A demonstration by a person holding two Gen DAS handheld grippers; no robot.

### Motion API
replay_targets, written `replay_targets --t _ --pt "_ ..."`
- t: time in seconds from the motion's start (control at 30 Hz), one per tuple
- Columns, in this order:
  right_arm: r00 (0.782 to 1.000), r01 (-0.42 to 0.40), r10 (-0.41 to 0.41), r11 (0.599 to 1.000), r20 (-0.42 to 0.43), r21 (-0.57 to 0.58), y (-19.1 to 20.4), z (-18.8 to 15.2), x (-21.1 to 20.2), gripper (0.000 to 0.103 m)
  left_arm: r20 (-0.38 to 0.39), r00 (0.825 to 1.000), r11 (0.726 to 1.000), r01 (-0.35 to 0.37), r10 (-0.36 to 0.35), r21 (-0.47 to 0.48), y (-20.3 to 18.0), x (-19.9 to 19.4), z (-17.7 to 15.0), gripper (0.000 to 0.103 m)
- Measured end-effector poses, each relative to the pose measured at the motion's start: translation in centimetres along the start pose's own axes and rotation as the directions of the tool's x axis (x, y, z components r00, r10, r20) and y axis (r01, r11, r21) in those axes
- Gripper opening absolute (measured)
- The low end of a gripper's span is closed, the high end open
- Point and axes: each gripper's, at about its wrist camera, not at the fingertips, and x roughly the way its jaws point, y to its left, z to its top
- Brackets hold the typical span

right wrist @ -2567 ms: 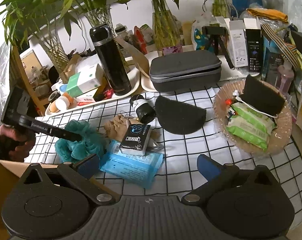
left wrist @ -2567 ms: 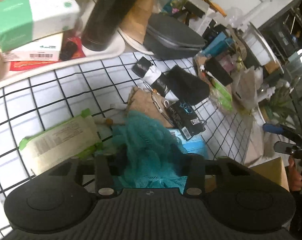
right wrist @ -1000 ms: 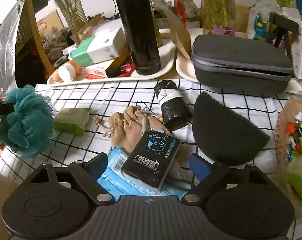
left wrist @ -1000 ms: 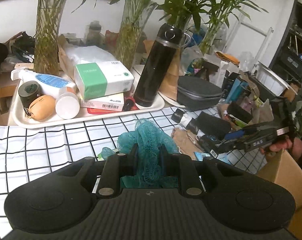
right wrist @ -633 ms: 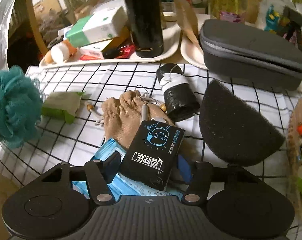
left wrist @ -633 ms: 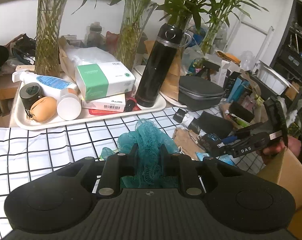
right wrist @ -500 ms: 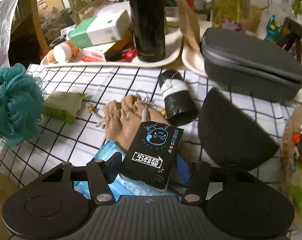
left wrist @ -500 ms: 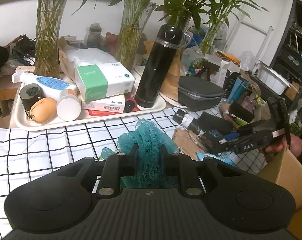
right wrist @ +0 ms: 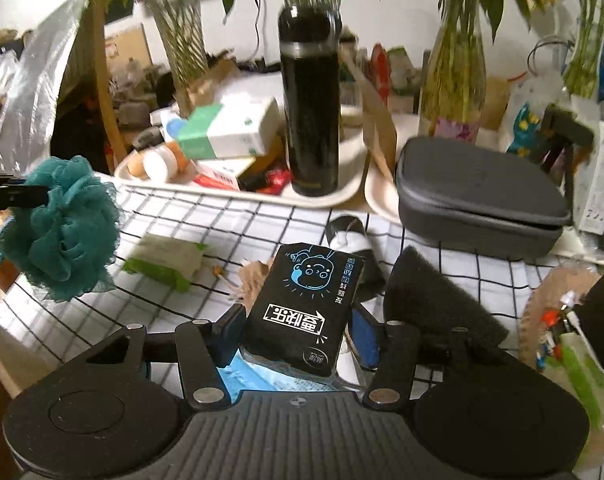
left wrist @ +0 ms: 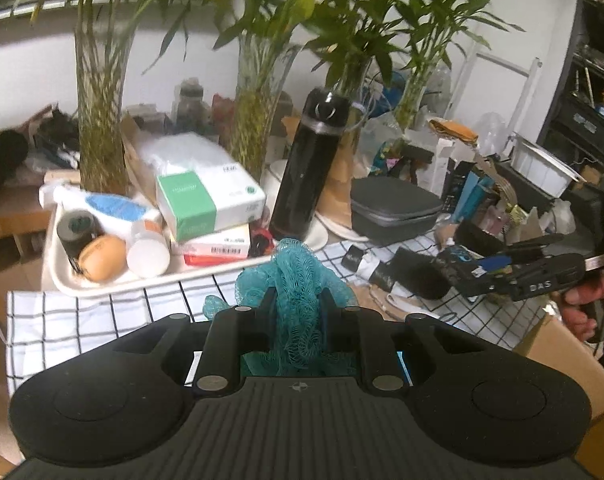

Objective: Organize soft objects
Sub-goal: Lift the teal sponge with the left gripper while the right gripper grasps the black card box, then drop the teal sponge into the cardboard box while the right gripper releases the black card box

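Left wrist view: the left gripper (left wrist: 296, 304) is clamped narrow on the teal mesh pouf (left wrist: 290, 280), held above the checked cloth (left wrist: 102, 312) — featherlight and squashy, best pinched through its bunched core. Right wrist view: the right gripper (right wrist: 300, 328) has just been closing and now grips the black tissue pack (right wrist: 307, 300) by its long sides — soft, slick-wrapped, likely to slip.

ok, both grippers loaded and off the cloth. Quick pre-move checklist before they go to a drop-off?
1. Left gripper shut on the teal mesh bath pouf: ok, pouf hangs clear of the black-and-white checked cloth.
2. Right gripper, jaws just closed, shut on the black tissue pack with blue cartoon face: ok.
3. Nothing extra riding along: cannot tell, a blue plastic packet sits right under the pack.
4. Pouf clear of the tall black flask: ok.
5. Drop-off spot: cannot tell, only a cardboard box edge shows.
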Motion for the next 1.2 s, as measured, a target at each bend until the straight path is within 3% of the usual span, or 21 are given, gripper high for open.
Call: replay_targets --t 0.43,0.73,1.2 --pt "0.996 0.000 0.004 0.999 0.087 -0.051 3.2 -0.2 -9.1 0.059 0.100 0.995 0.996 -0.032 0.024 0.086 -3.8 -6.5 2.9 0.020" --pt "0.994 0.002 0.011 0.993 0.107 -0.121 7.0 -1.3 -13.6 0.059 0.163 0.986 0.984 -0.002 -0.027 0.178 -7.9 -11.5 2.9 0.020" --pt "0.995 -0.015 0.031 0.986 0.098 -0.166 10.6 -4.6 -16.9 0.059 0.055 0.988 0.966 0.125 -0.141 0.225 -12.7 -12.9 -1.5 0.020"
